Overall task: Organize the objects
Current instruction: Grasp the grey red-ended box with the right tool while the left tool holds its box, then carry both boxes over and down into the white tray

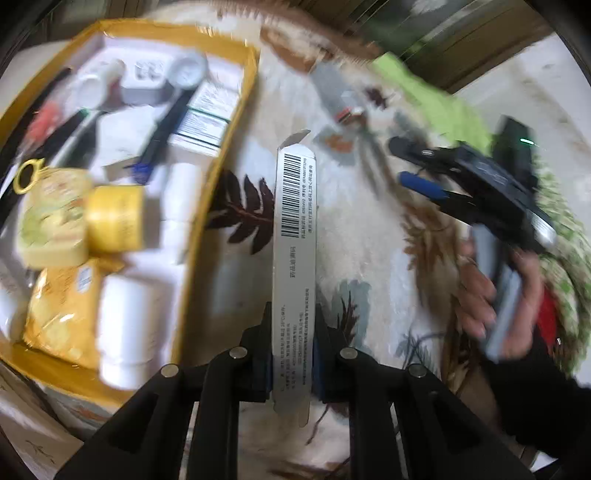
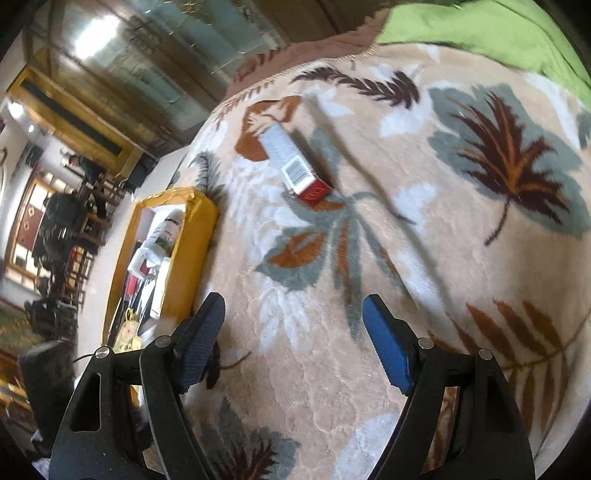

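Observation:
My left gripper (image 1: 293,332) is shut on a long silver carton with a barcode (image 1: 293,229), which sticks out forward between the pads above the leaf-patterned blanket (image 1: 369,229). To its left lies the yellow-rimmed box (image 1: 236,125), filled with several bottles, jars and packets. A hand (image 1: 491,295) holds my right gripper (image 1: 410,166) at the right of the left wrist view. In the right wrist view my right gripper (image 2: 295,332) is open with nothing between its blue pads. A small grey carton with a red end (image 2: 295,166) lies on the blanket ahead of it, and it shows blurred in the left wrist view (image 1: 340,96).
The yellow-rimmed box (image 2: 199,236) sits at the blanket's left edge in the right wrist view. A green cloth (image 2: 480,29) lies at the far side. Beyond the blanket there is a room with wooden furniture (image 2: 74,122). The left wrist view is motion-blurred.

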Action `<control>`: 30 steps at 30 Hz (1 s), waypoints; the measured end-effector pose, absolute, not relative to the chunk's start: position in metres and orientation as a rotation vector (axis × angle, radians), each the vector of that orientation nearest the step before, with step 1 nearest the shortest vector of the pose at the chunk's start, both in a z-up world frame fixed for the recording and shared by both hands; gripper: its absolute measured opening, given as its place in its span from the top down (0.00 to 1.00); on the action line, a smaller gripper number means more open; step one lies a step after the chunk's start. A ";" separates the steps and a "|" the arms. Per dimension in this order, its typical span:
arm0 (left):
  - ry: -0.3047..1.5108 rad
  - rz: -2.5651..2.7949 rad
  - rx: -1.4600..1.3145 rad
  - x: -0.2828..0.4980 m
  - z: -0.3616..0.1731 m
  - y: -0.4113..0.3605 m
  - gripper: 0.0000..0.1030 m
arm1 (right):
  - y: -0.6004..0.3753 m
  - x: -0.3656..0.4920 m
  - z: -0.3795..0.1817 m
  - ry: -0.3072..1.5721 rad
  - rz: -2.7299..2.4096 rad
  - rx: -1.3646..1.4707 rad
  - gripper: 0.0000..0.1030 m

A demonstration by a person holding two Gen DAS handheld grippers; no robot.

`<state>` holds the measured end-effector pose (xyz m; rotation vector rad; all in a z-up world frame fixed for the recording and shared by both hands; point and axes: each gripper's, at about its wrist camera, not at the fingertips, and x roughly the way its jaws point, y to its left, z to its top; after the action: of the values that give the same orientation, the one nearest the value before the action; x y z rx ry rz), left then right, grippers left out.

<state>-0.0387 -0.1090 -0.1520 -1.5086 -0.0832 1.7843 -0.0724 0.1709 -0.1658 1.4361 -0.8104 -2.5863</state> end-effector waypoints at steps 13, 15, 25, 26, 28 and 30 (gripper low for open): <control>-0.280 1.685 -1.411 -0.039 -0.153 -0.150 0.86 | 0.143 -0.192 -0.143 -0.261 -2.868 1.501 0.24; -0.306 1.689 -1.425 -0.045 -0.155 -0.152 0.86 | 0.137 -0.209 -0.166 -0.316 -2.771 1.620 0.24; -0.364 1.762 -1.370 -0.050 -0.147 -0.172 0.86 | 0.109 -0.186 -0.181 -0.201 -2.872 1.720 0.75; -0.375 1.771 -1.360 -0.050 -0.145 -0.176 0.86 | 0.104 -0.178 -0.180 -0.210 -2.860 1.714 0.75; -0.400 1.792 -1.340 -0.051 -0.141 -0.185 0.86 | 0.097 -0.164 -0.180 -0.271 -2.836 1.694 0.75; -0.429 1.809 -1.330 -0.054 -0.143 -0.191 0.86 | 0.090 -0.146 -0.176 -0.382 -2.810 1.661 0.75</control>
<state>-0.0536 -0.1911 -0.1433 -1.3298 -0.4293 1.8091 -0.1456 0.0904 -0.1759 1.6611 -0.3822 -2.8099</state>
